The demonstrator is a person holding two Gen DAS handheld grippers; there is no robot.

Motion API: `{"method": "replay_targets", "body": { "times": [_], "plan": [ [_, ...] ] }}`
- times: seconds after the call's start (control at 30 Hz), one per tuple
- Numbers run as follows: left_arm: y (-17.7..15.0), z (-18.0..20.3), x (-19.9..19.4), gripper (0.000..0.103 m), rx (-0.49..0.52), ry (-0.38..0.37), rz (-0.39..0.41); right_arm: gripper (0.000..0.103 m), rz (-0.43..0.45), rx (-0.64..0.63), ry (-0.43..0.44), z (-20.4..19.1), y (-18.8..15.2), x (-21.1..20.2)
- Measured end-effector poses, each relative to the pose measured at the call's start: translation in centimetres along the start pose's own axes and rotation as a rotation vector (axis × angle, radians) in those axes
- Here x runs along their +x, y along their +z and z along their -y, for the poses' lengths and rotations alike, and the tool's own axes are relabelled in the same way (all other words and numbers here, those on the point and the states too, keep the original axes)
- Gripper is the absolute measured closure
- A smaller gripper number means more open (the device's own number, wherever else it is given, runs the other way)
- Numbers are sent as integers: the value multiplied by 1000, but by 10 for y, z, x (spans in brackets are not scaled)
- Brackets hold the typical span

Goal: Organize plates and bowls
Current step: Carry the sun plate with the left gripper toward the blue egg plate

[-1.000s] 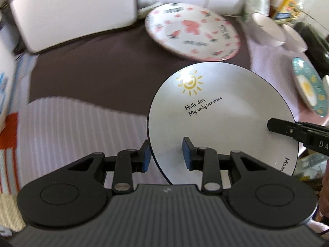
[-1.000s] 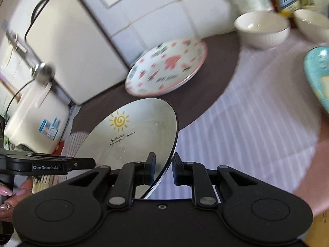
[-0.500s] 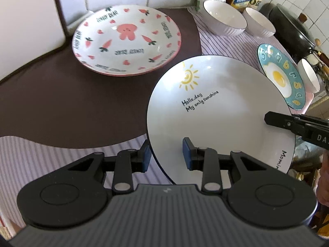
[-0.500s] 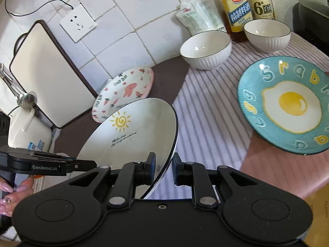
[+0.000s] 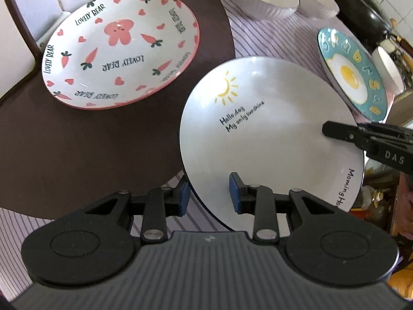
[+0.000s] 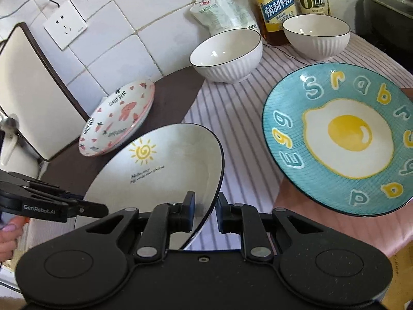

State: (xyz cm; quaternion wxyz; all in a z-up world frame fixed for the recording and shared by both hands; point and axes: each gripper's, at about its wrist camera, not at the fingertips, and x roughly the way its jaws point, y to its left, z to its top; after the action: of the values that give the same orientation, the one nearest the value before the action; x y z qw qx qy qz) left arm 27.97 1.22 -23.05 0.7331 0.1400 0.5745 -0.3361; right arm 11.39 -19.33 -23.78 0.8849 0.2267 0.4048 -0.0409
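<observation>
A white sun plate point(image 5: 268, 139) with a black rim is held in the air over the table by both grippers. My left gripper point(image 5: 208, 196) is shut on its near rim. My right gripper point(image 6: 205, 215) is shut on its opposite rim point(image 6: 180, 165). A pink "Lovely Bear" plate point(image 5: 121, 46) lies on the brown mat point(image 5: 77, 139) beyond it, and shows in the right wrist view point(image 6: 118, 118). A blue egg plate point(image 6: 340, 139) lies at the right. Two white ribbed bowls point(image 6: 227, 54) point(image 6: 316, 36) stand at the back.
Sauce bottles point(image 6: 276, 2) and a plastic bag point(image 6: 222, 10) stand against the tiled wall. A white board point(image 6: 28, 95) leans at the left. A dark pan point(image 5: 361, 7) and a small white bowl point(image 5: 389, 69) are at the far right. A striped cloth point(image 6: 232, 118) covers the table.
Both grippers have carried the sun plate to the right and forward. The pink plate, the bowls and the egg plate have come closer in view.
</observation>
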Motion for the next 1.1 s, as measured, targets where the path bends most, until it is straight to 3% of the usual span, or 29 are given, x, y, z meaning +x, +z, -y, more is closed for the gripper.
{"method": "replay_targets", "body": {
  "times": [0.2,0.33,0.43,0.57,0.67,0.97,1.1],
  "plan": [
    [-4,6,3,75,-5,27,-21,79,-11,-15,-54,-2,-4,5],
    [2,12,-4,73,-48,52,-80,76,-25,-49,-123,-8,-7,6],
    [1,26,-16,69,-3,99,-97,74,-9,-53,-138,-13,-9,-7],
    [-3,48,-34,60,81,160,-116,72,19,-42,-113,-16,-9,-32],
    [-7,63,-45,53,109,190,-141,63,18,-20,-89,-18,-10,-50],
    [-21,106,-79,43,157,192,-99,58,51,-31,-71,-21,-16,-98],
    [-20,120,-90,34,172,179,-87,47,78,-42,-67,-22,-15,-123]
  ]
}}
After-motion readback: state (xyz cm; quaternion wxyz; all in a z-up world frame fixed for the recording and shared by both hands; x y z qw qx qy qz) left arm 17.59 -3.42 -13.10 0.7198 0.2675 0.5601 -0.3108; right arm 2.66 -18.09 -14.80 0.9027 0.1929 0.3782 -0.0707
